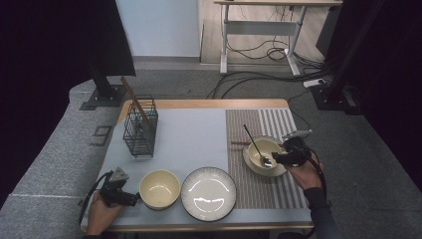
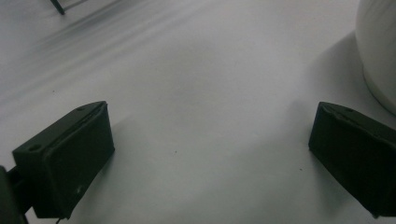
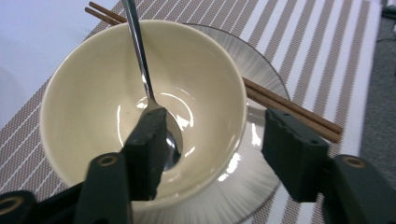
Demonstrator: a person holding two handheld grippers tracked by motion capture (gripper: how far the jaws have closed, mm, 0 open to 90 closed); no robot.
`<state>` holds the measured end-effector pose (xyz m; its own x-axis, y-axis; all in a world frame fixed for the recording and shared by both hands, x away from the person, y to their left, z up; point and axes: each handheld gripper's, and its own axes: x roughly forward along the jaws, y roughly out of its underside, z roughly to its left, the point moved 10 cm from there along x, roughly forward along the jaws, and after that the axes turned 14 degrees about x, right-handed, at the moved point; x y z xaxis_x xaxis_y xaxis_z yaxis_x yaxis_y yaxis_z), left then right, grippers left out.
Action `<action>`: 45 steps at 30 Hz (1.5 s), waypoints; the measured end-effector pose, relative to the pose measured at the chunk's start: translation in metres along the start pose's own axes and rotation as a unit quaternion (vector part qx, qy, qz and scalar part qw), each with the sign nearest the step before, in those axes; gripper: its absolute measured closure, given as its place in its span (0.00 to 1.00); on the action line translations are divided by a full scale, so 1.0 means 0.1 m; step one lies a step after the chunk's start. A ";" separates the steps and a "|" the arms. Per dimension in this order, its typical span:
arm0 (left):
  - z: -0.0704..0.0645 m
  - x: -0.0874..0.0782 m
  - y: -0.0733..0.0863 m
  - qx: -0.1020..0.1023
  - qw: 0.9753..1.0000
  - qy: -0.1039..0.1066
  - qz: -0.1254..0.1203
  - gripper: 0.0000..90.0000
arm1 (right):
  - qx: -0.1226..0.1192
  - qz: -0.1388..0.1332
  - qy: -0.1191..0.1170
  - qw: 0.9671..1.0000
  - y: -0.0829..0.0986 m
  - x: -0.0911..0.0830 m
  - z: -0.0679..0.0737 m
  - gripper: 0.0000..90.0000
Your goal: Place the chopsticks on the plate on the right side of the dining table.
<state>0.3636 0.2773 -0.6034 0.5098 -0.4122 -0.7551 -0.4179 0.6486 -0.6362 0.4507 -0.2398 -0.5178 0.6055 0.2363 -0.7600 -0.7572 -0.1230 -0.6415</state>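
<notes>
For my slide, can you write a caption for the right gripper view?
Open right gripper straddling the rim of a cream bowl holding a spoon, chopsticks beside it.

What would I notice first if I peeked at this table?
Probably the shiny spoon standing in the cream bowl on the striped placemat, with the right gripper open over the bowl's rim. Next, the black wire basket at the table's far left, with brown sticks poking out.

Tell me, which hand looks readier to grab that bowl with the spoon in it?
Right, probably. The right tongs stand open astride the bowl's near rim; the left tongs sit beside another bowl.
</notes>
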 end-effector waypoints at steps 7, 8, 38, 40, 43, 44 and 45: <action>0.00 0.00 0.00 0.000 1.000 0.000 0.000 0.00 | 0.006 0.007 0.011 1.000 -0.02 0.17 -0.08 0.62; 0.00 0.00 0.00 0.000 1.000 0.000 0.000 0.00 | 0.007 0.009 0.010 1.000 -0.02 0.19 -0.09 0.65; 0.00 0.00 0.00 0.000 1.000 0.000 0.000 0.00 | 0.011 0.013 0.054 0.998 0.08 0.19 -0.36 0.89; 0.00 0.00 0.00 0.000 1.000 0.000 0.000 0.00 | 0.013 0.012 0.058 0.998 0.08 0.18 -0.38 0.89; 0.00 0.00 0.00 0.000 1.000 0.000 0.000 0.00 | 0.018 0.010 0.066 0.998 0.07 0.17 -0.42 0.90; 0.00 0.00 0.00 0.000 1.000 0.000 0.000 0.00 | 0.018 0.010 0.067 0.998 0.07 0.17 -0.43 0.90; 0.00 0.00 0.00 0.000 1.000 0.000 0.000 0.00 | 0.018 0.009 0.067 0.998 0.06 0.17 -0.44 0.90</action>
<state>0.3636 0.2773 -0.6034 0.5094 -0.4124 -0.7553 -0.4183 0.6484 -0.6361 0.4672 -0.2791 -0.5398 0.6166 0.1022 -0.7806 -0.7756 -0.0913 -0.6246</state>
